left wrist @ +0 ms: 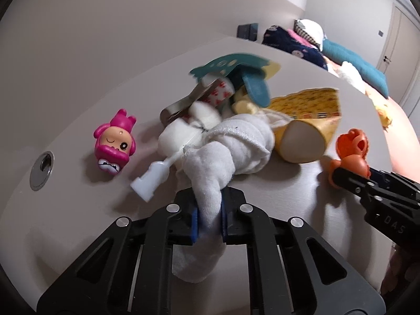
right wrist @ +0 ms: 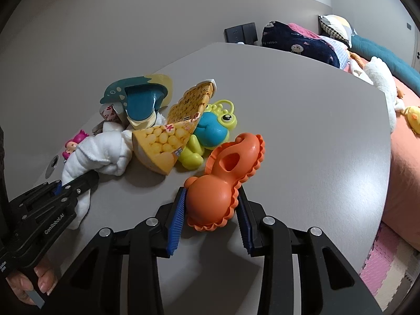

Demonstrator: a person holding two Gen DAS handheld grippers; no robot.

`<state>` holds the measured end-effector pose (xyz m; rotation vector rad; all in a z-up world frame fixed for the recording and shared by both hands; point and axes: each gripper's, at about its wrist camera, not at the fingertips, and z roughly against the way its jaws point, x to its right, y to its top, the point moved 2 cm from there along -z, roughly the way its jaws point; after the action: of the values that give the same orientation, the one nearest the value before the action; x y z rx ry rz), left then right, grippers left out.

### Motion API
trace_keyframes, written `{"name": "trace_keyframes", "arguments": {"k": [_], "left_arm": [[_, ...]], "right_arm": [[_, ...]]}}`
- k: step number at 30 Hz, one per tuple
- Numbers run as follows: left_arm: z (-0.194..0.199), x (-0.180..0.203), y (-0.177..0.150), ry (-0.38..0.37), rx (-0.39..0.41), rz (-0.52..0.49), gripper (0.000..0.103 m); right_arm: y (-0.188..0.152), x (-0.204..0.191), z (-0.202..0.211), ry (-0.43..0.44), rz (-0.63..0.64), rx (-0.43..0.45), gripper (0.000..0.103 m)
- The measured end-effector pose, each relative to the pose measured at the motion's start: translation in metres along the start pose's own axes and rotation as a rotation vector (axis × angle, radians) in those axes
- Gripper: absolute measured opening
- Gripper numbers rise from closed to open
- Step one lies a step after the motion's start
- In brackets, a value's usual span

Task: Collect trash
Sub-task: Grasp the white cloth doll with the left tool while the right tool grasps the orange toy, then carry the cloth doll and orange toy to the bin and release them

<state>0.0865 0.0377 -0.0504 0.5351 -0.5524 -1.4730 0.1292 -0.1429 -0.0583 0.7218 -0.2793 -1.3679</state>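
Note:
A knotted white cloth [left wrist: 233, 147] lies on the grey table [left wrist: 78, 210]; my left gripper [left wrist: 208, 220] is shut on its near end. The cloth also shows in the right wrist view [right wrist: 102, 155], with the left gripper [right wrist: 76, 186] on it. My right gripper [right wrist: 212, 210] is closed around an orange plastic toy [right wrist: 225, 178], its pads touching both sides. The orange toy also shows in the left wrist view [left wrist: 351, 152]. A yellow snack bag [right wrist: 168, 141] and a white plastic vial [left wrist: 155, 176] lie in the pile.
A pink figurine [left wrist: 115, 141], a teal dinosaur toy [right wrist: 139, 97], a green-blue frog toy [right wrist: 210, 128] and a metal clip [left wrist: 183, 102] lie in the heap. A bed with blankets and plush toys [right wrist: 341, 47] stands beyond the table's far right edge.

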Motion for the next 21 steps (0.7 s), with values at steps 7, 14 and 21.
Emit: {"name": "trace_keyframes", "arguments": {"k": [7,14,21], "left_arm": [[0.026,0.011,0.004,-0.030,0.058,0.008,0.010],[0.060,0.014,0.011,-0.044,0.136,0.037,0.010],[0.084,0.035,0.018,-0.063,0.184,0.016,0.010]], "right_arm": [[0.003,0.006,0.025,0.006,-0.007,0.045,0.039],[0.006,0.009,0.052,0.009,-0.003,0.093,0.039],[0.001,0.020,0.082,-0.001,-0.013,0.136,0.039]]}}
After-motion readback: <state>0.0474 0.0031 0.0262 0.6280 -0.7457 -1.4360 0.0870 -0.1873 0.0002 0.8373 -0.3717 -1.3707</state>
